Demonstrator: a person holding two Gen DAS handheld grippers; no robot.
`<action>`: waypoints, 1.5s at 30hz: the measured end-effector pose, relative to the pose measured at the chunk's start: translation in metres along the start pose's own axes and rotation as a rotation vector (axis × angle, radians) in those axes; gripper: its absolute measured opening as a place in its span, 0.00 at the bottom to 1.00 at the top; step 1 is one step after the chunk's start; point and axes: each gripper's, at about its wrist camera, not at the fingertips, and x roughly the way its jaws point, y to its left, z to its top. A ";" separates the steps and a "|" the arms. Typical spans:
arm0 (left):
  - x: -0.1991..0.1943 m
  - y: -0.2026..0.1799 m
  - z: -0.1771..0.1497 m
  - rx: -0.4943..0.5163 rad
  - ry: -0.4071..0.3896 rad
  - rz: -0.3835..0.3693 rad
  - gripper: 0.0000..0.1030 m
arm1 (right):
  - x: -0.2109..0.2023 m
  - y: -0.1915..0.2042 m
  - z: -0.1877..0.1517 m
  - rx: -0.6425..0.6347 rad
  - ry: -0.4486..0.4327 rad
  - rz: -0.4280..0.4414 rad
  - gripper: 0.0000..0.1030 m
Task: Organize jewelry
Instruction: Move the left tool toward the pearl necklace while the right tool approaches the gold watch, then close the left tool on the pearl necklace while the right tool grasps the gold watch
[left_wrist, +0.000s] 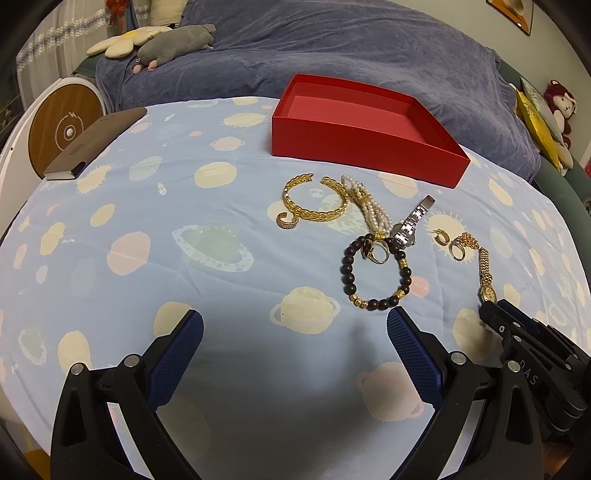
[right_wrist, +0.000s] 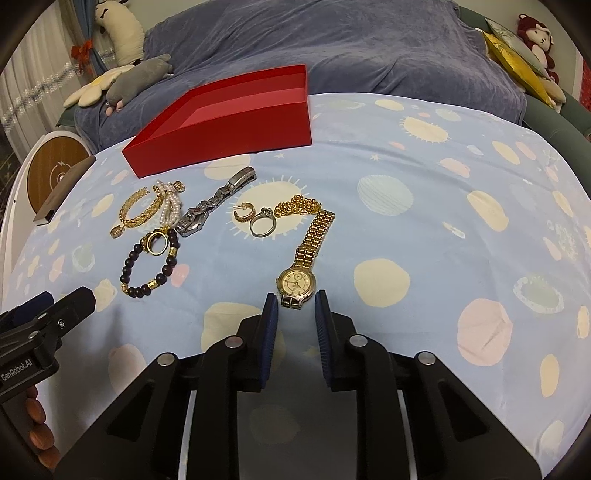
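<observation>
An empty red box (left_wrist: 354, 125) (right_wrist: 236, 118) stands at the back of a planet-print cloth. In front of it lie a gold bangle (left_wrist: 314, 197), a pearl bracelet (left_wrist: 369, 205), a silver watch (right_wrist: 210, 206), a dark bead bracelet (left_wrist: 373, 273), rings and a gold chain (right_wrist: 299, 206). A gold watch (right_wrist: 301, 269) lies just ahead of my right gripper (right_wrist: 295, 310); its jaws are partly open, either side of the watch's near end, not gripping. My left gripper (left_wrist: 295, 332) is wide open and empty, short of the bead bracelet.
A dark book (left_wrist: 92, 144) lies at the cloth's left edge beside a round wooden disc (left_wrist: 62, 129). A blue blanket (left_wrist: 332, 48) and plush toys (left_wrist: 162, 44) lie behind the box. More plush and cushions (right_wrist: 524, 48) sit at the far right.
</observation>
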 end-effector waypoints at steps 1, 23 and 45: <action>0.000 -0.002 0.000 0.002 -0.001 -0.002 0.94 | 0.001 0.001 0.001 0.002 -0.001 0.001 0.31; 0.019 -0.014 0.006 0.007 0.004 -0.024 0.94 | -0.002 0.000 0.008 -0.016 -0.018 -0.004 0.22; 0.054 -0.051 0.054 0.012 -0.013 -0.070 0.70 | -0.009 -0.005 0.014 0.000 -0.007 0.038 0.22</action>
